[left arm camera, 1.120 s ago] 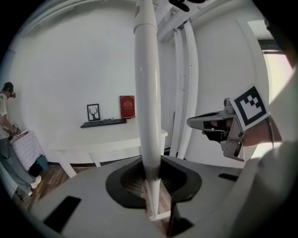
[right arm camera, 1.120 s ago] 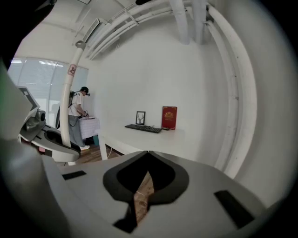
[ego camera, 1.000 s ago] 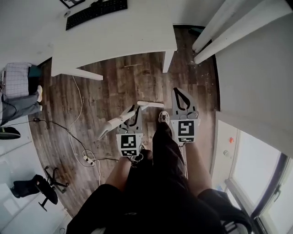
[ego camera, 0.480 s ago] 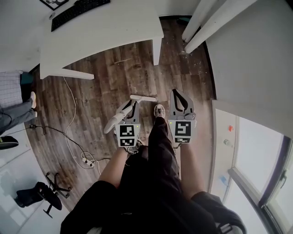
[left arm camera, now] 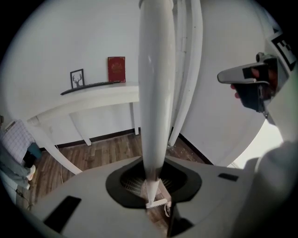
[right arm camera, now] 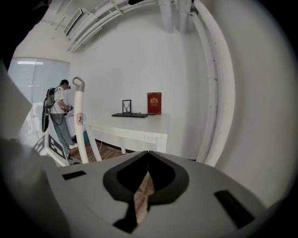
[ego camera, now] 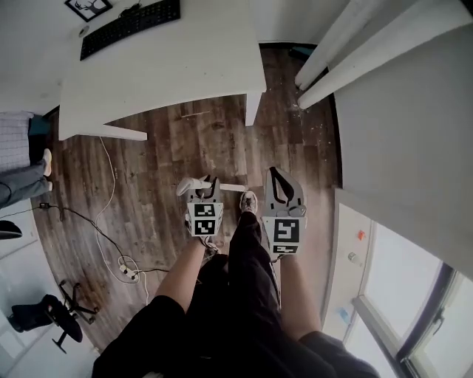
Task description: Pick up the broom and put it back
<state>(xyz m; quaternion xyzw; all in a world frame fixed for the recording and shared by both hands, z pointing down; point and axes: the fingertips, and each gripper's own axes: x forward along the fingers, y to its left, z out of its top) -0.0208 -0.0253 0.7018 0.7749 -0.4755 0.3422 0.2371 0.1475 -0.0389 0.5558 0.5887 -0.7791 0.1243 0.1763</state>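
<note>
A dark wood-plank floor (ego camera: 170,148) runs under a white table (ego camera: 185,66) carrying a black keyboard (ego camera: 130,27), a small framed picture (ego camera: 88,7) and a red book (right arm camera: 154,102) against the white wall (right arm camera: 186,69). White pipes (ego camera: 347,52) climb the corner. Cables (ego camera: 103,184) trail across the boards, a black office chair (ego camera: 44,317) sits at the lower left, and daylight enters through a window (ego camera: 421,314) on the right.

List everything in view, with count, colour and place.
broom: one, white, in left gripper
desk: one, white, by far wall
keyboard: one, black, on desk
picture frame: one, black, on desk
book: one, red, on desk against wall
chair: one, black, floor, lower left
cables: several, black and white, floor at left
pipes: two, white, right wall
bystander: one, beyond desk
left gripper: one, grey, shut on broom
right gripper: one, grey, shut, empty
</note>
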